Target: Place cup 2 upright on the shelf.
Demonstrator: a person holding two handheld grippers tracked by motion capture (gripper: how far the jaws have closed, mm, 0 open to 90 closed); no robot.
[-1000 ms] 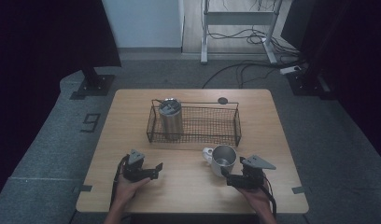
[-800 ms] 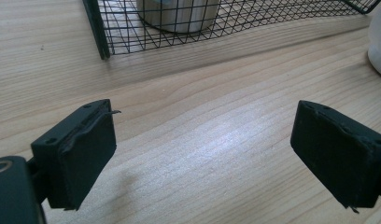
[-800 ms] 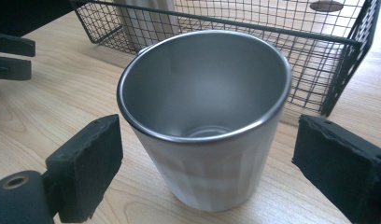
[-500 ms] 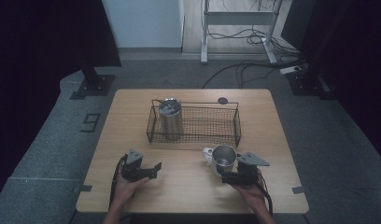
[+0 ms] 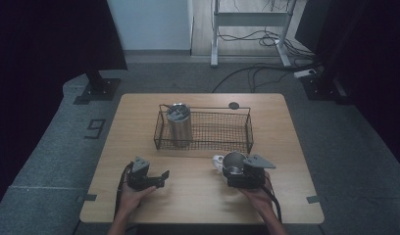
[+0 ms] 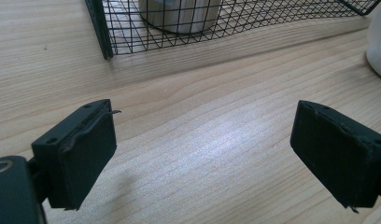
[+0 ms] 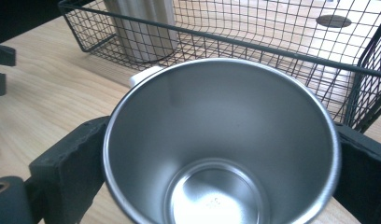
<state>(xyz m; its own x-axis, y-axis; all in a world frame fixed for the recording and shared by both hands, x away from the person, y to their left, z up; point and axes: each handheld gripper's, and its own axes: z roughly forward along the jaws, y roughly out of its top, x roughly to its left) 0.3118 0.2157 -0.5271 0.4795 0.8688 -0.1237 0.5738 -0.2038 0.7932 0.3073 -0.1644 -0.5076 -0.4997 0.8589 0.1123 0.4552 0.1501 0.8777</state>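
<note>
Our right gripper (image 5: 236, 172) pinches the shiny metal cup (image 7: 221, 154) by its sides, low in the middle of the frame; it looks light, hard and slippery, while our left gripper (image 6: 202, 154) stays spread wide.

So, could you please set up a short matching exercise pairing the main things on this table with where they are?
Things:
1. steel cup
2. ribbed tumbler
3. black disc
4. left tongs

Places:
a. on the table behind the basket
b. between the right tongs' jaws
c. open over bare wood
d. upright in the basket's left end

Pairs: 1-b, 2-d, 3-a, 4-c
</note>
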